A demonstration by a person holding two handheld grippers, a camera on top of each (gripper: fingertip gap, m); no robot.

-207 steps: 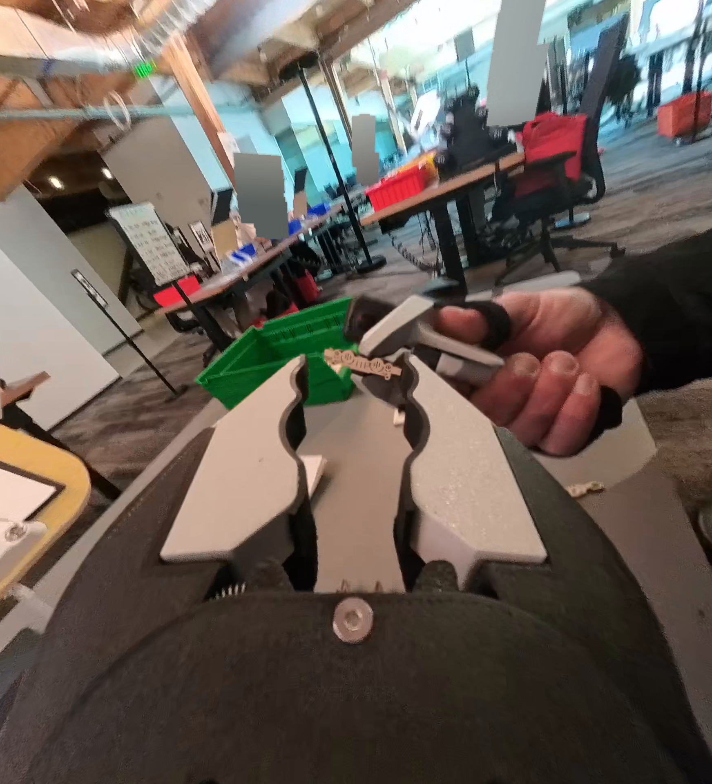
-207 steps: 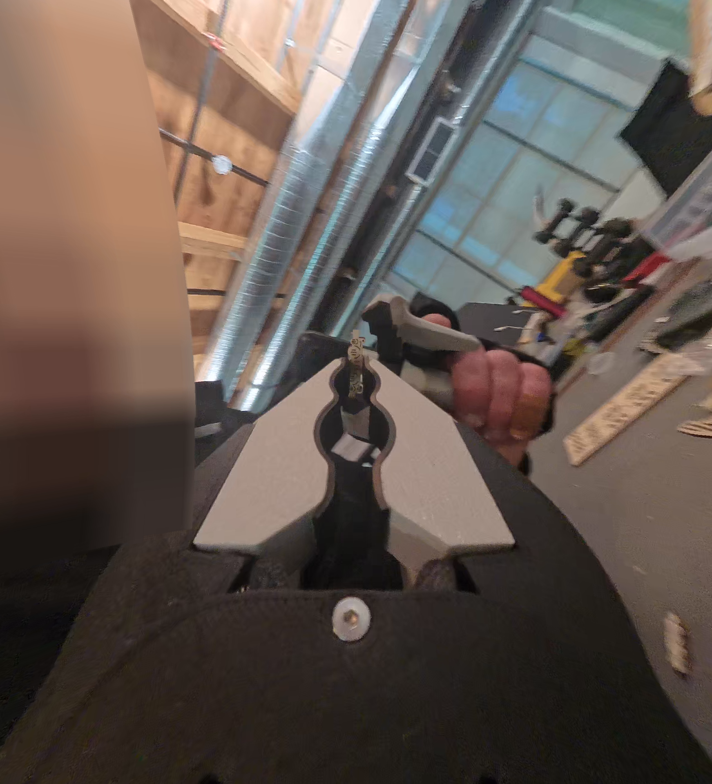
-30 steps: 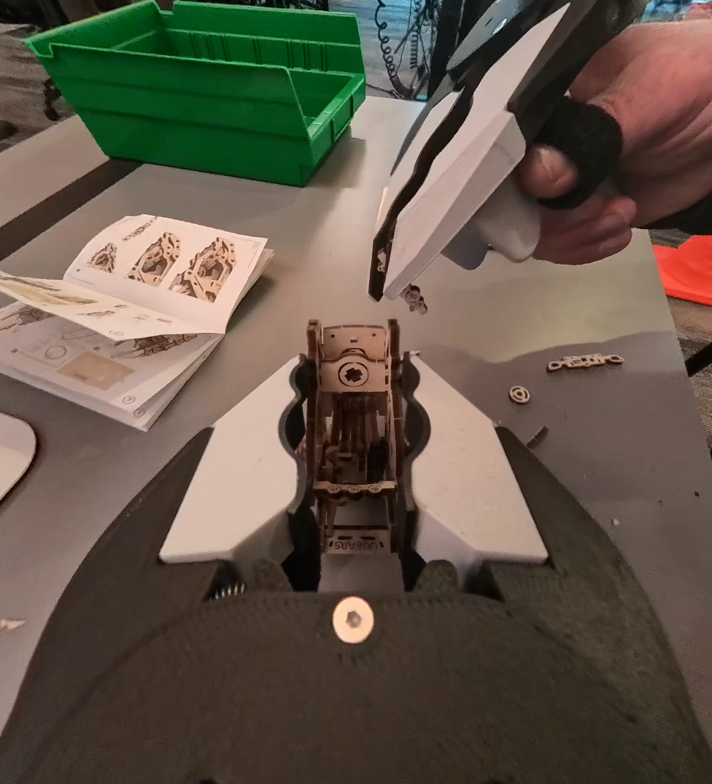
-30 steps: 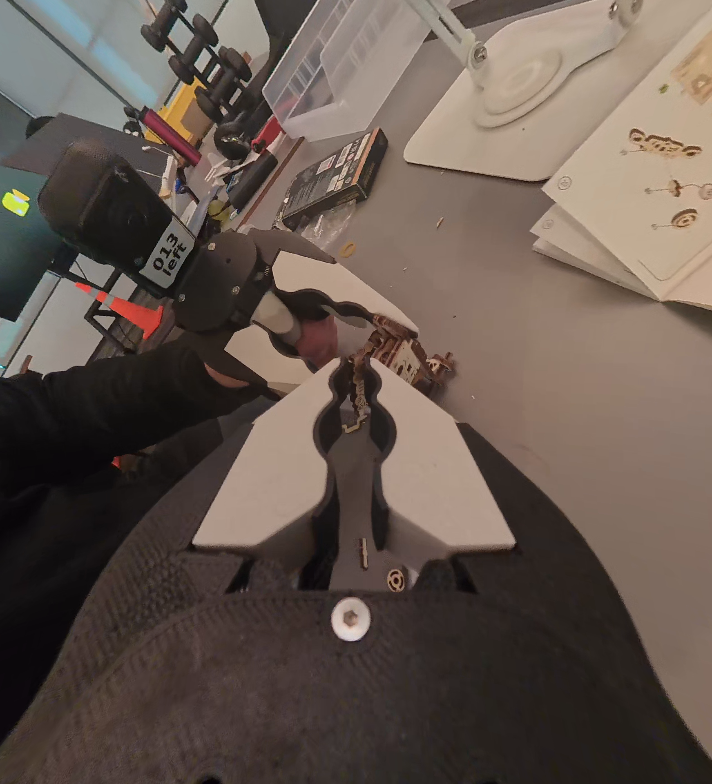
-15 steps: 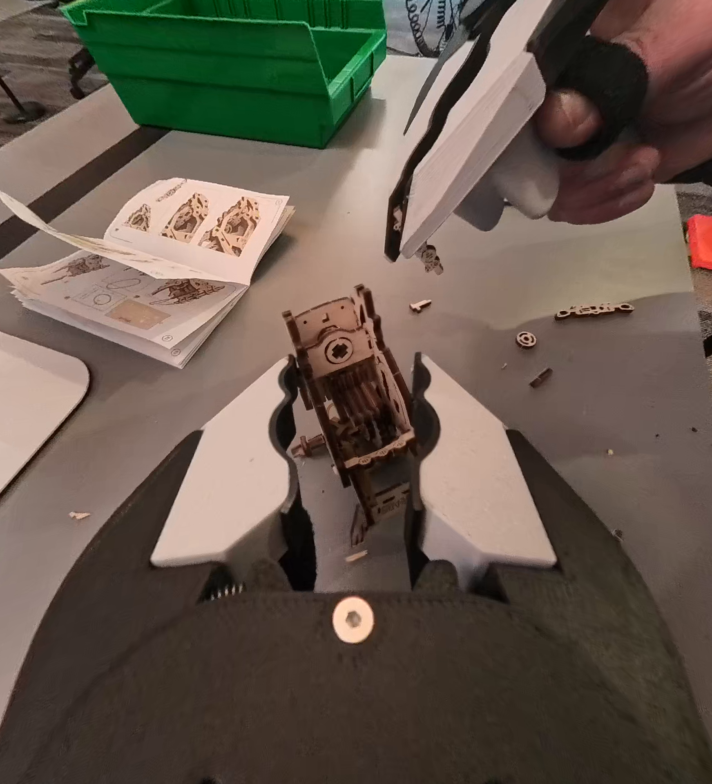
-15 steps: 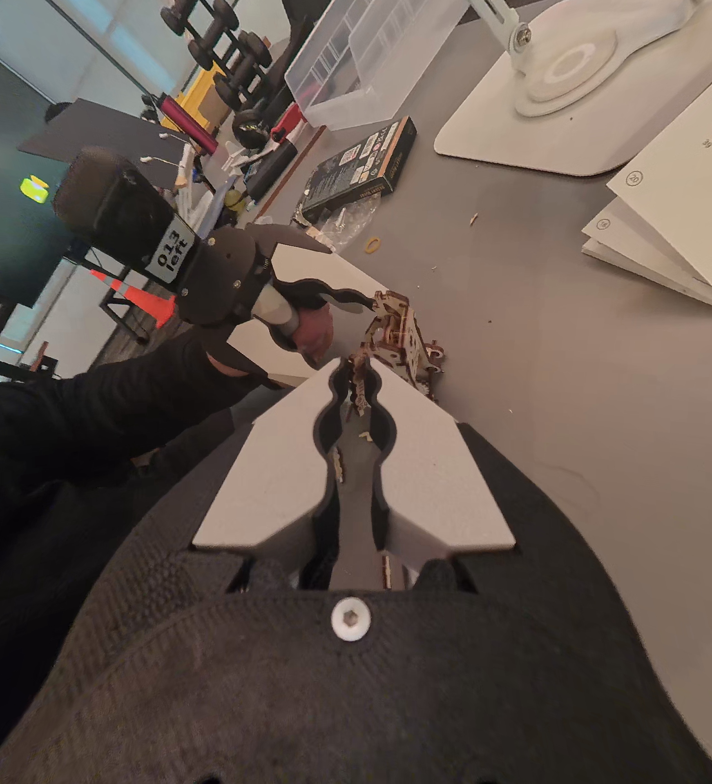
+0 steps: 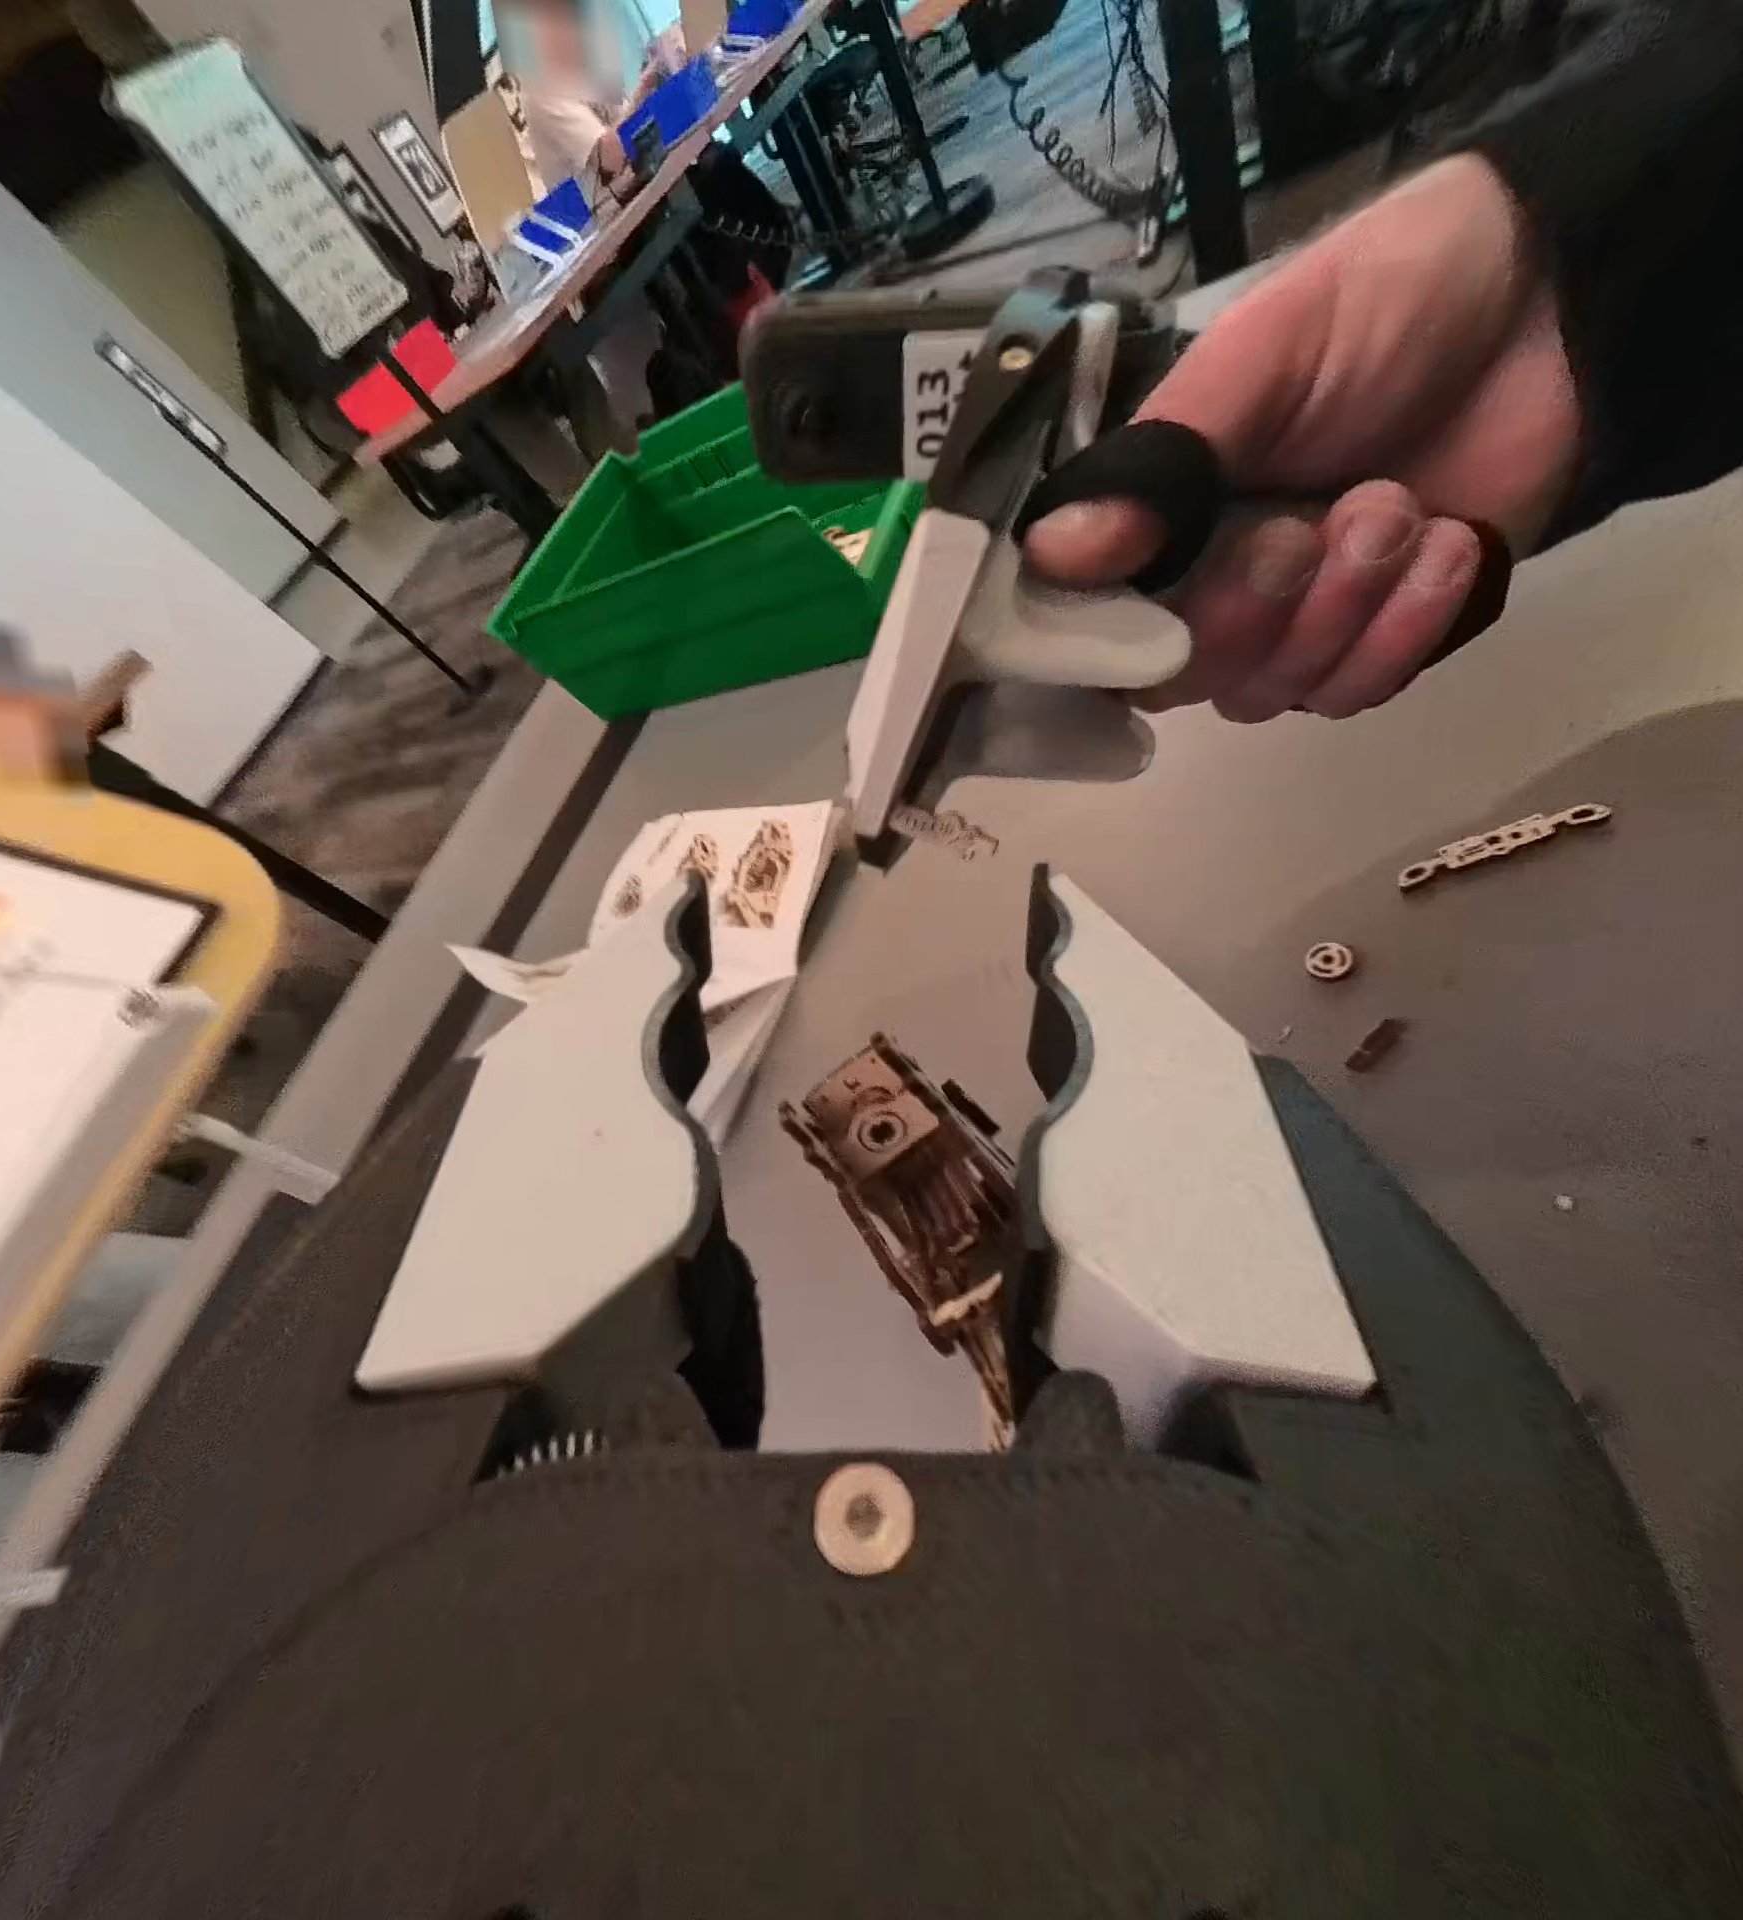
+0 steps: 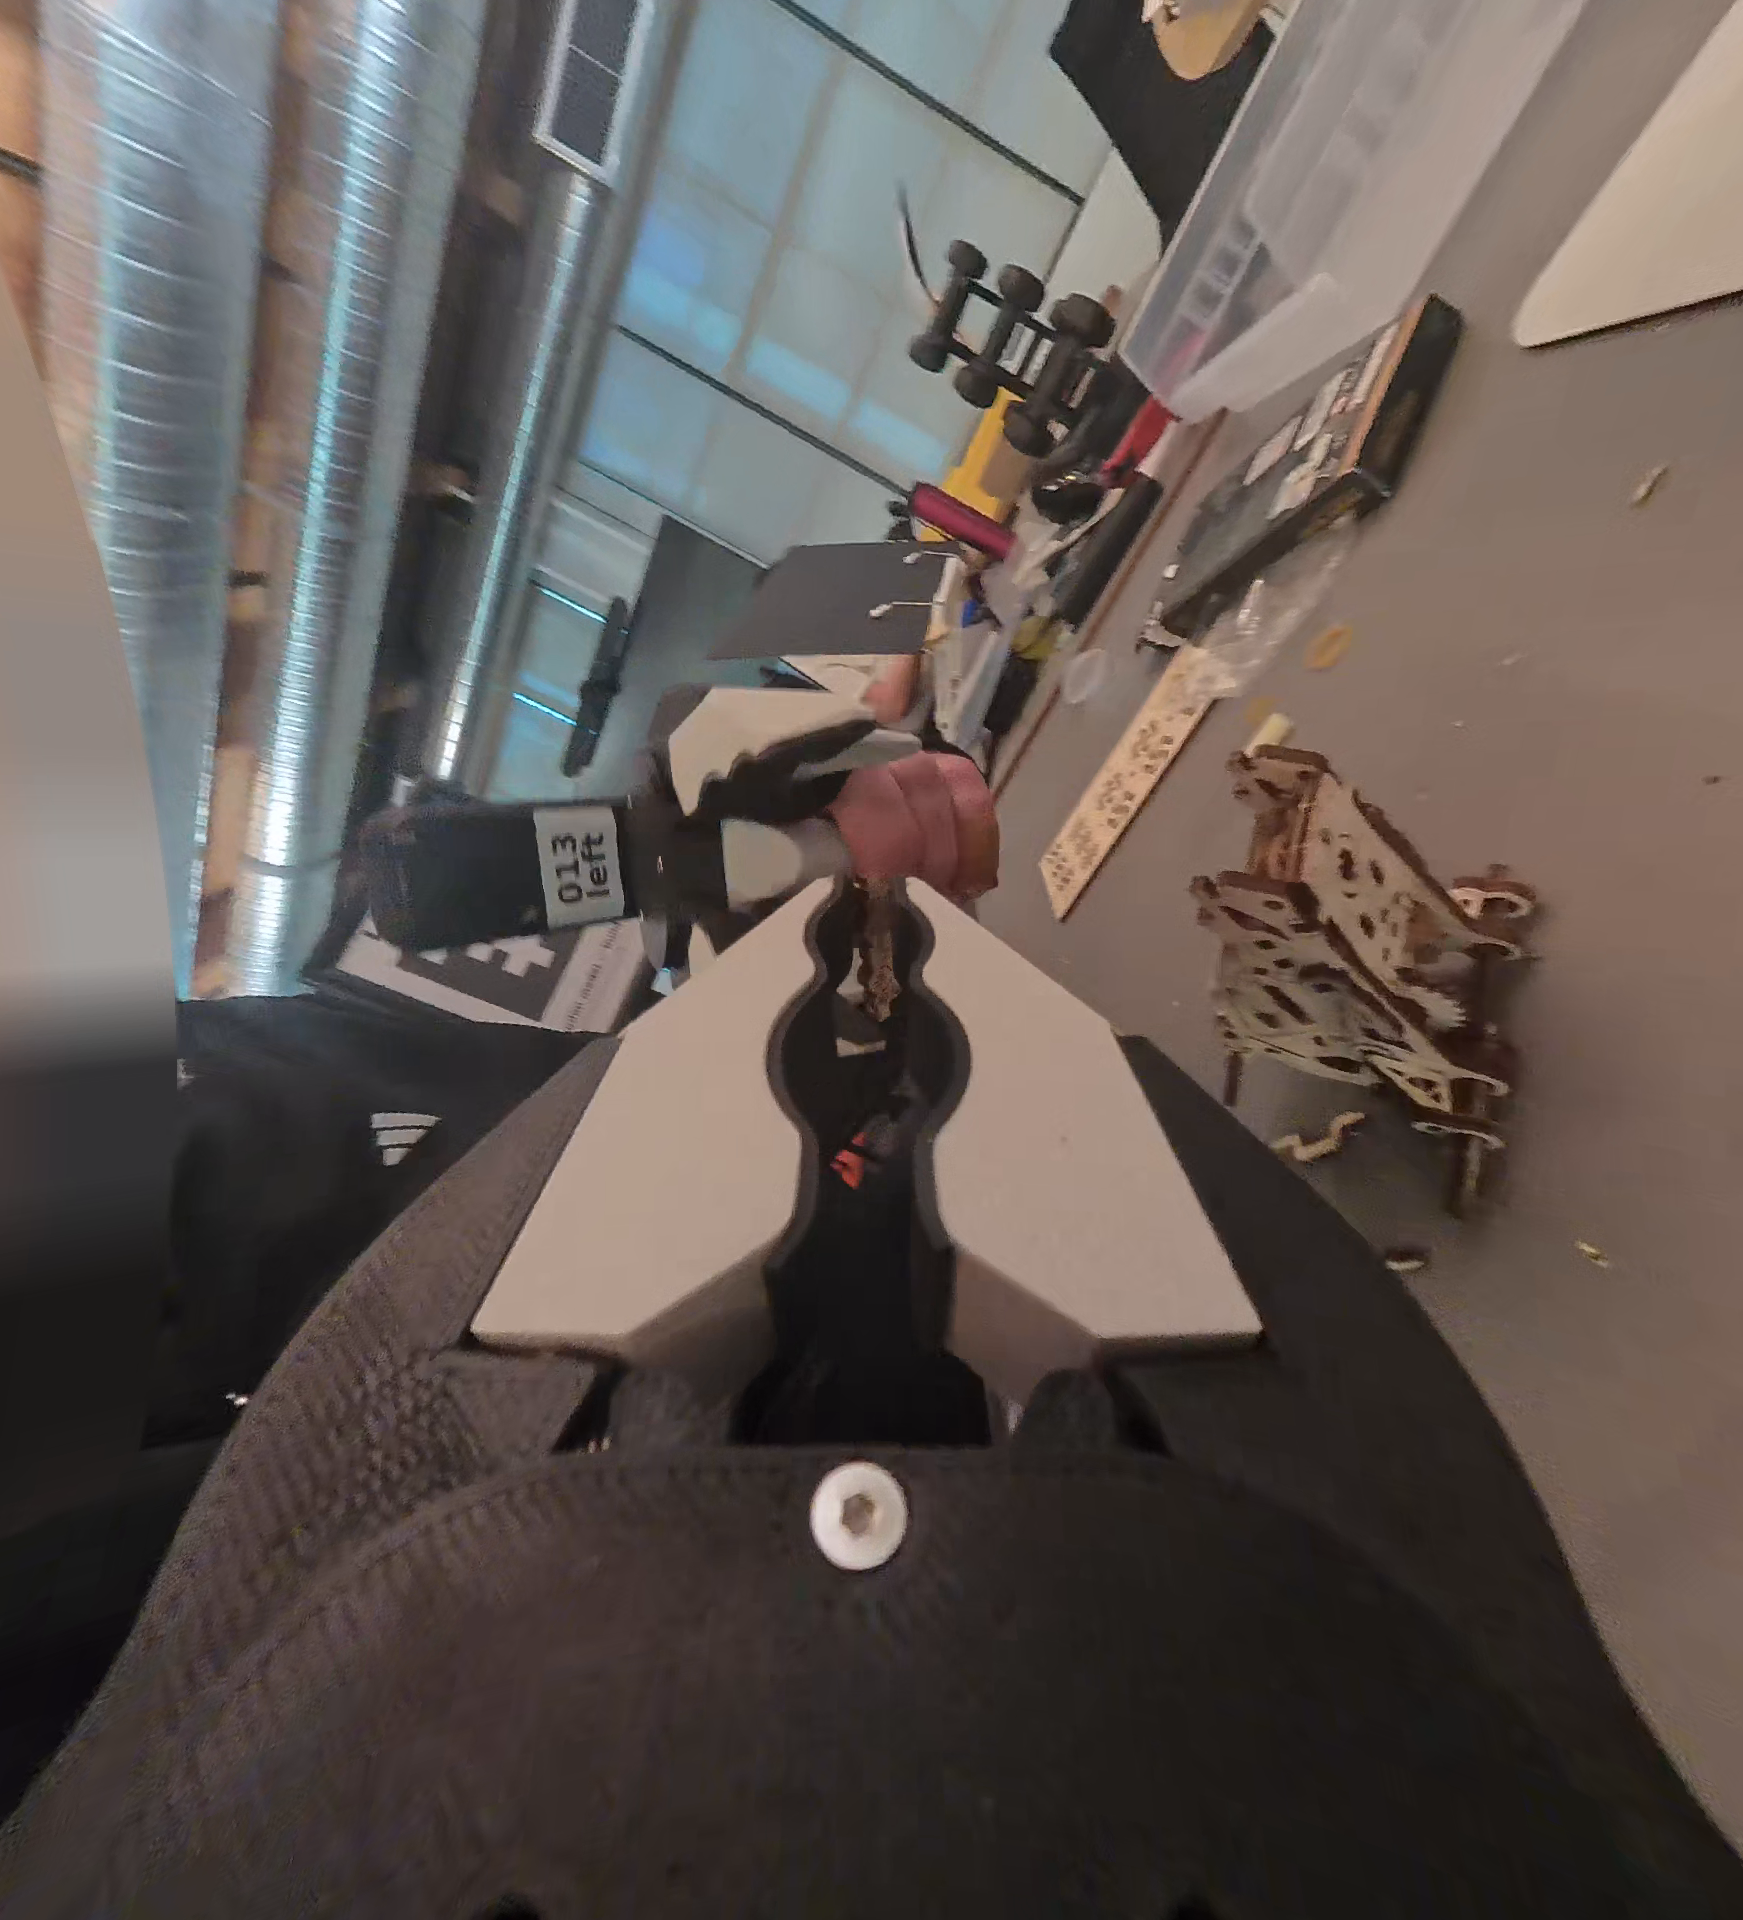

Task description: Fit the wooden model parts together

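A: So, the left gripper (image 7: 862,904) — how does it stand?

B: Its jaws are spread wide with nothing between the tips. The wooden model (image 7: 908,1174) lies on its side on the grey surface (image 7: 1469,1143), low between the jaws and close against the right-hand finger. I cannot tell whether it touches.

A: And the right gripper (image 8: 872,914)?

B: Nearly closed, pinching a thin wooden strip (image 8: 879,961) at its tips. In the left wrist view it hangs above the surface, beyond the model, with the strip poking out sideways.

A: Which step is this, then?

B: By my reading, the strip is ready but the model is loose, so the joining has not begun. The next move calls for the left gripper to take hold of the model and steady it, then the right to bring the strip to its slot, squarely and gently; such thin wood may snap.

A: What else lies about?

B: Towards the right edge, three loose pieces: one flat link piece (image 7: 1506,831), one small ring (image 7: 1331,959), one dark peg (image 7: 1373,1042). Towards the far edge, one open instruction booklet (image 7: 753,904) and one green bin (image 7: 690,592).
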